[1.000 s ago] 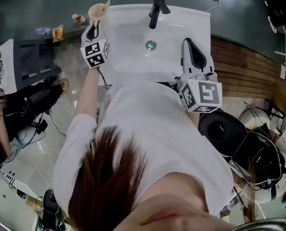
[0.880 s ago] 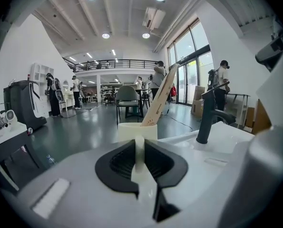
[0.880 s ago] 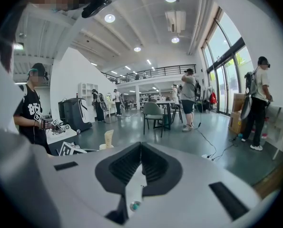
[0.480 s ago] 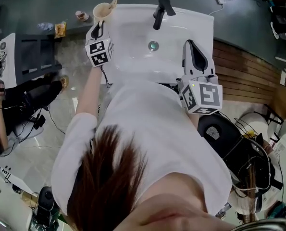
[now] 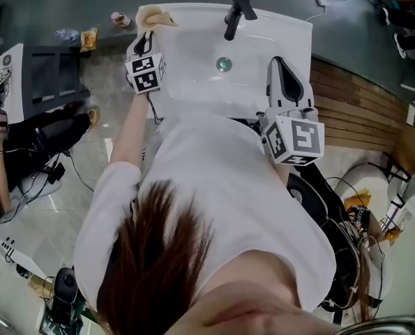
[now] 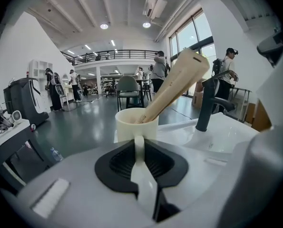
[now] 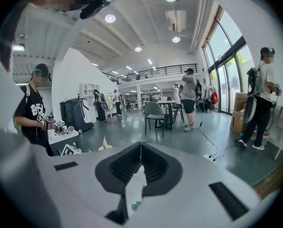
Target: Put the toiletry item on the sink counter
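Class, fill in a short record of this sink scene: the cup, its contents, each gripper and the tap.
cup: upright at the back left corner of the sink
in cup: beige tube, leaning toward the tap
left gripper: jaws on the cup's handle, just been easing open
right gripper: jaws together, empty, over the sink
tap: black, at the sink's back edge

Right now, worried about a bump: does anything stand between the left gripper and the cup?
Nothing visible does. The cup has its handle between the left gripper's jaws, which have just been opening, at the sink counter's far left corner.
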`<action>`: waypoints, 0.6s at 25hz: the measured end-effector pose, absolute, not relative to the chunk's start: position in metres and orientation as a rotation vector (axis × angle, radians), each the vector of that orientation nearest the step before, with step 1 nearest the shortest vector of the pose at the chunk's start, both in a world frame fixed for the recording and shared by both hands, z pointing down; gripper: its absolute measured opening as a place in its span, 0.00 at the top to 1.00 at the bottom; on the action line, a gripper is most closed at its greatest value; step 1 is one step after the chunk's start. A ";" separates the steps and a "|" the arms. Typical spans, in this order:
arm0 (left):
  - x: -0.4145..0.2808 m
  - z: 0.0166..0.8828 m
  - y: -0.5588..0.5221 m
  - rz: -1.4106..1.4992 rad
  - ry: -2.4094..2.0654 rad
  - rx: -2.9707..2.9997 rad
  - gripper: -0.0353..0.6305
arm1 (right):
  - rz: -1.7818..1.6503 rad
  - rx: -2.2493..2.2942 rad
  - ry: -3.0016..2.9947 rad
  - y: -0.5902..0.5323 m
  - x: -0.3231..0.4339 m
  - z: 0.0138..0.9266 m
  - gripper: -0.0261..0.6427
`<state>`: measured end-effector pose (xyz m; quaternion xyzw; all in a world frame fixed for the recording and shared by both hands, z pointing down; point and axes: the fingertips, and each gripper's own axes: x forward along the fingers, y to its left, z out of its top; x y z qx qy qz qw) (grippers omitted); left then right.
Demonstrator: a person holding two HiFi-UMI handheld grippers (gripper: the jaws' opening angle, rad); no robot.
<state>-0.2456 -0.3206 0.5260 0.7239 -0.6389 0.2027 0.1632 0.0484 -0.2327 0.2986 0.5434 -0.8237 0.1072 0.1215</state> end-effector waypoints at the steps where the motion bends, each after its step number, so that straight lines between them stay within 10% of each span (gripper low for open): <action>1: -0.246 0.527 -0.319 0.584 -1.819 2.059 0.87 | 0.312 1.587 -2.405 -0.232 0.049 0.298 0.94; 15: -0.246 0.527 -0.319 0.613 -1.810 2.053 0.87 | 0.300 1.596 -2.409 -0.229 0.048 0.293 0.94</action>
